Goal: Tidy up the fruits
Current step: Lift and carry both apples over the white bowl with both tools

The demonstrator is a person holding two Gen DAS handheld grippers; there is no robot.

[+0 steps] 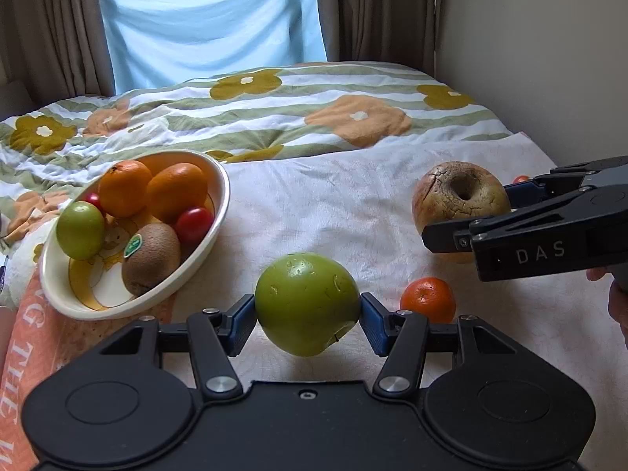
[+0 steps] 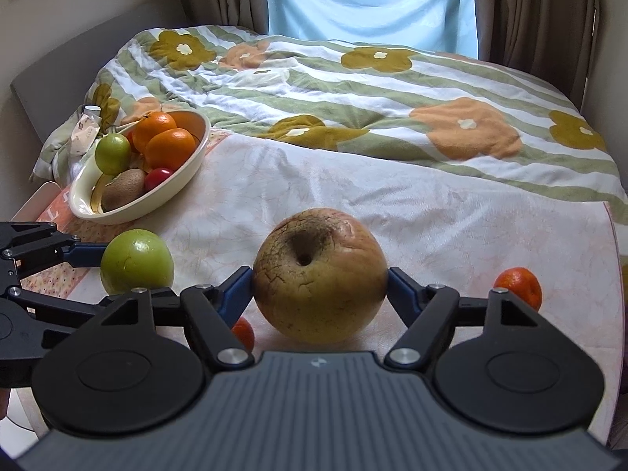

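Observation:
A green apple (image 1: 308, 304) sits between the blue pads of my left gripper (image 1: 308, 314), which is shut on it just above the white cloth (image 1: 314, 204). To its right, a wrinkled brown-yellow apple (image 2: 320, 274) rests on the cloth with my right gripper (image 2: 320, 278) shut on it, both pads against its sides. The same apple (image 1: 459, 196) shows in the left wrist view. A cream bowl (image 1: 219, 212) at the left holds two oranges (image 1: 176, 190), a small green fruit, a kiwi (image 1: 151, 257) and red tomatoes.
One mandarin (image 1: 428, 300) lies on the cloth between the two apples. Another mandarin (image 2: 518, 282) lies right of the brown apple. A flowered quilt (image 2: 392, 90) covers the far half of the bed. Curtains and a wall stand behind and to the right.

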